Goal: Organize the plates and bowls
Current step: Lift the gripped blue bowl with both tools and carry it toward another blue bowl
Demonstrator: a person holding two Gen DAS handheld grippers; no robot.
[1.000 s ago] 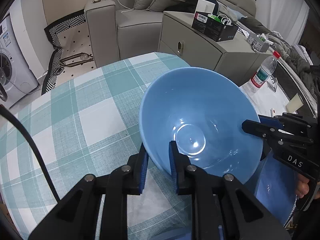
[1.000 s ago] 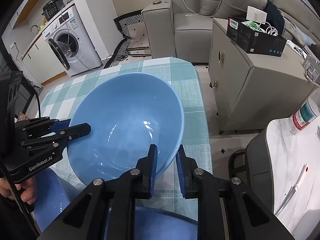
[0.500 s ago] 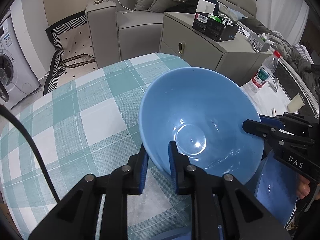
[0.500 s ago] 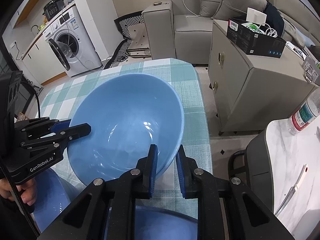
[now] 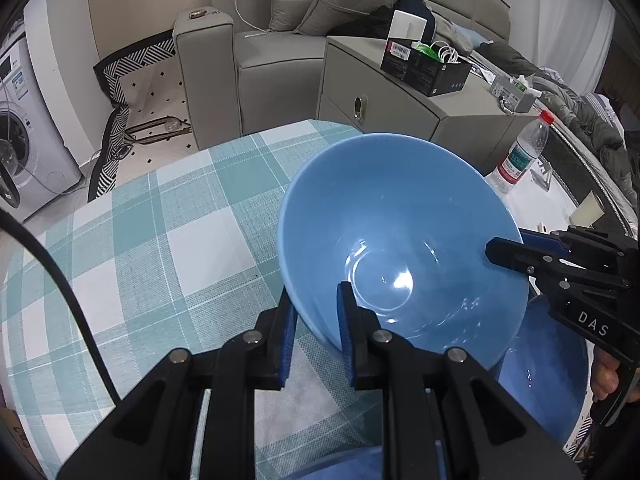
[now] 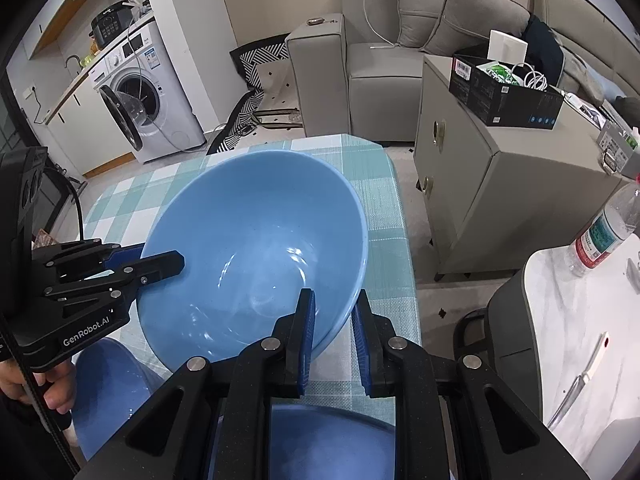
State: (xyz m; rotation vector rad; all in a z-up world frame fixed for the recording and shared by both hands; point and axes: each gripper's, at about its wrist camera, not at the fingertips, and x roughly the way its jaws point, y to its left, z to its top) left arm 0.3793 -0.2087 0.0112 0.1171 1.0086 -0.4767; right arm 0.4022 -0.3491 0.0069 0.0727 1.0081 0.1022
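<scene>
Read on the right gripper (image 5: 504,250) body, seen from the left wrist: "DAS". Read on the left gripper (image 6: 164,262) body, seen from the right wrist: "GenRobot.AI". No other writing legible; barcode stickers on the black cardboard box (image 6: 504,94) and labels on the washing machine (image 6: 150,92) too small to make out.

One light blue bowl (image 5: 400,240), held tilted above the checked teal-and-white tablecloth (image 5: 152,248), gripped from two sides at once. Left gripper pinching the bowl's near-left rim, one blue pad (image 5: 345,320) inside the wall, the other outside. Right gripper pinching the opposite rim the same way, wall caught between its two blue pads (image 6: 308,340). Bowl interior glossy, bare, with a round flat base catching a light reflection.

Counted beneath and beside the held bowl: two more pieces of darker blue dishware, a darker blue dish (image 6: 108,388) beside the hand (image 6: 52,392) on the left gripper's handle, and a second blue dish (image 6: 332,440) at the near table edge, largely hidden by the gripper body; plate or bowl cannot be told for either.

One plastic water bottle (image 5: 520,156) with red cap and green-and-red label, upright on a white marble-look tabletop (image 6: 580,320) to the right, well apart from the bowl. One knife (image 6: 584,376) lying on that same top. One grey cabinet (image 6: 492,176) carrying the black box, white cables and a white carton inside it. One grey sofa (image 5: 280,52) with two cushions behind. One front-loading washing machine, door swung open, with one black cooker (image 6: 110,26) on top.
</scene>
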